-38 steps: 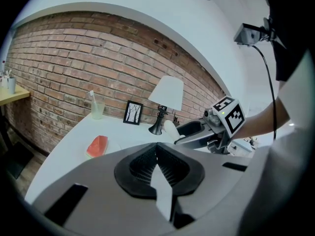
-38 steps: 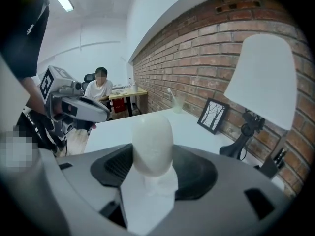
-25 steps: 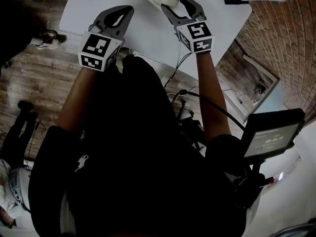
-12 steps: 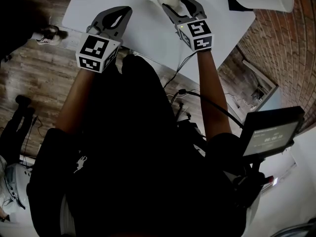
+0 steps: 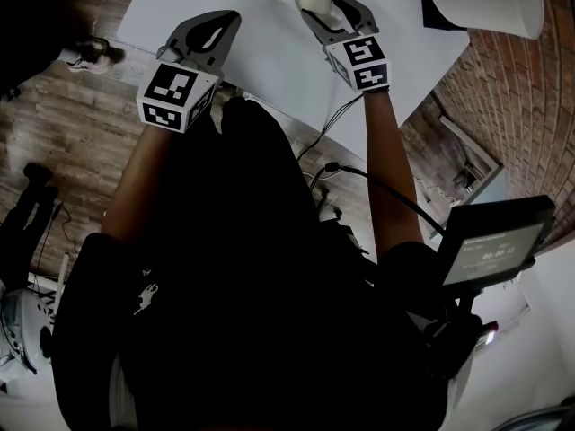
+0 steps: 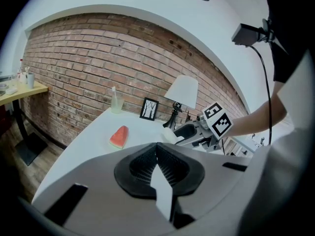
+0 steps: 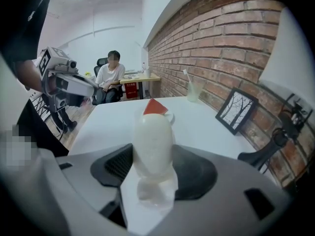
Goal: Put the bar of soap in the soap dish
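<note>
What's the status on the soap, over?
Left gripper shut, empty. Right gripper shut on the bar of soap, over the white table. Soap dish not clearly made out; watermelon slice lies ahead.

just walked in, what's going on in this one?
A person stands at a white table with a handheld gripper in each hand. The right gripper is shut on the white oval bar of soap. The left gripper is shut with nothing in it, off to the side. The soap is not in a dish yet.
</note>
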{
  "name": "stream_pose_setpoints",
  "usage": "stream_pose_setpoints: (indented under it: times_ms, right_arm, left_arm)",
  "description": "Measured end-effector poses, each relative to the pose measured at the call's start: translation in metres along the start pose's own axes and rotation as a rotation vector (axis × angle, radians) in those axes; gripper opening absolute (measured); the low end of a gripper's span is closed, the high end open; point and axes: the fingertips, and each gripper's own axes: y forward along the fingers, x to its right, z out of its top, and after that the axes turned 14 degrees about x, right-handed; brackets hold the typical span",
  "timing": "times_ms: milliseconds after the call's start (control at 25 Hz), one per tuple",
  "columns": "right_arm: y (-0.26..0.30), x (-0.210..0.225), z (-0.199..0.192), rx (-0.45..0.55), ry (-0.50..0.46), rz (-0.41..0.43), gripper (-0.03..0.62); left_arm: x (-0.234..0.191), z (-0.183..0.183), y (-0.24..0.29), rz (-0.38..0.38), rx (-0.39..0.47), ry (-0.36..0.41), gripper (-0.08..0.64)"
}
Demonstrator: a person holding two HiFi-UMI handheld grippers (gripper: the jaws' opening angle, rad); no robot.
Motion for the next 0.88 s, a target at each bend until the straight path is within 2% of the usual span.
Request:
stream_pose_setpoints:
  times_ms: [360, 680, 880]
  right_arm:
    - [0.007, -0.001, -0.013, -0.047, -0.016, 0.026, 0.253]
    - [0.011, 0.0, -0.016, -0.07, 0.021, 0.049, 0.255]
    - [0.009, -0.001, -0.014, -0.066, 0.007, 0.046, 0.255]
  left_arm:
    - [-0.004, -0.002, -0.007, 0.022, -0.008, -0.001, 0.006]
    - [-0.004, 0.002, -0.006, 0.013, -0.003, 0.009, 0.006]
    - [-0.003, 0.005, -0.005, 0.001, -0.01, 0.018, 0.006]
